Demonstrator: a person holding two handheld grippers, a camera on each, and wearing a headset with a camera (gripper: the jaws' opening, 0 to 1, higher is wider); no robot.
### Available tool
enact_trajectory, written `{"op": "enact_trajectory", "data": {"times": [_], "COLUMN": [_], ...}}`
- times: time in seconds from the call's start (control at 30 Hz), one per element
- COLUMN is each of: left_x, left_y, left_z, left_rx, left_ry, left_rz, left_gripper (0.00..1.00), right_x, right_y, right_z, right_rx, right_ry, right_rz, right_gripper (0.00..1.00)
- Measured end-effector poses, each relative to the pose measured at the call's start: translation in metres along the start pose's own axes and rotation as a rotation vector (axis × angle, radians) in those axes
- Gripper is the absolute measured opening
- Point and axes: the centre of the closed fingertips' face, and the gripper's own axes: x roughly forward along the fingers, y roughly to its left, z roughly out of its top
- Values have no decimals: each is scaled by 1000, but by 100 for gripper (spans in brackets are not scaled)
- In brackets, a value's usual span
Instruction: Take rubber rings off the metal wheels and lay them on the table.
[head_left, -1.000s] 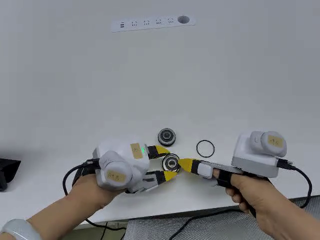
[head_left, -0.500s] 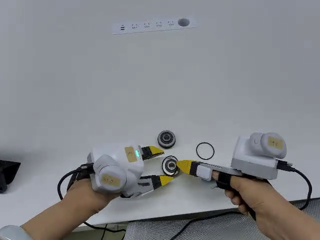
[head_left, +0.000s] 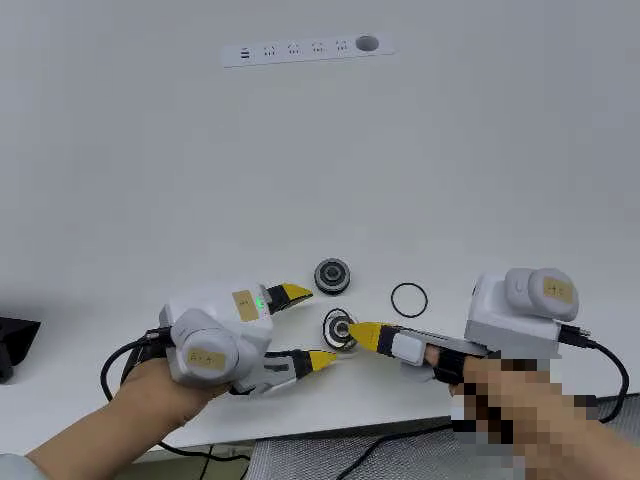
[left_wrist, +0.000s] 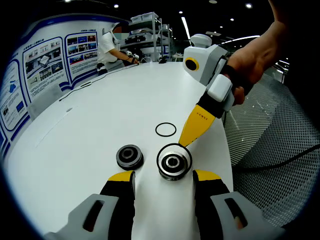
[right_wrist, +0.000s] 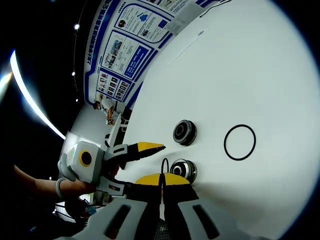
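left claw (head_left: 312, 325) wide open, wheel (left_wrist: 173, 162) just ahead, untouched | right claw (head_left: 362, 333) clenched, pinching that wheel's rubber ring (right_wrist: 162, 172)

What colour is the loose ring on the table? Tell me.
Black; the loose ring shows best in the left gripper view.

Two small metal wheels lie flat on the white table (head_left: 480, 240), close together but apart. The far wheel (head_left: 332, 275) looks dark, with a black band seated round its rim. The near wheel (head_left: 341, 329) shows a shiny hub. Its rubber ring (left_wrist: 158, 161) sits loose around it, partly off. One side is drawn up and away from the rim and nipped in the closed tip of the right hand-held gripper (right_wrist: 161, 176). A loose ring (head_left: 409, 298), thin, black and round, lies flat on the table. In the head view it is to the right of both wheels and touches neither.
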Motion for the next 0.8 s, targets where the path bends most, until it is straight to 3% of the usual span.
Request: {"op": "enact_trajectory", "data": {"times": [0.43,0.8], "left_x": [-4,-6], "left_y": [5,10], "left_z": [-3,-6], "left_rx": [-29,-49], "left_ry": [-5,-9], "left_rz": [28,49], "left_gripper": [59,66], "right_x": [-13,-30], "right_y": [-1,-21], "right_z": [13,33], "right_rx": [17,41], "right_ry": [-49,-115], "right_rz": [-3,-46], "right_gripper": [2,2]}}
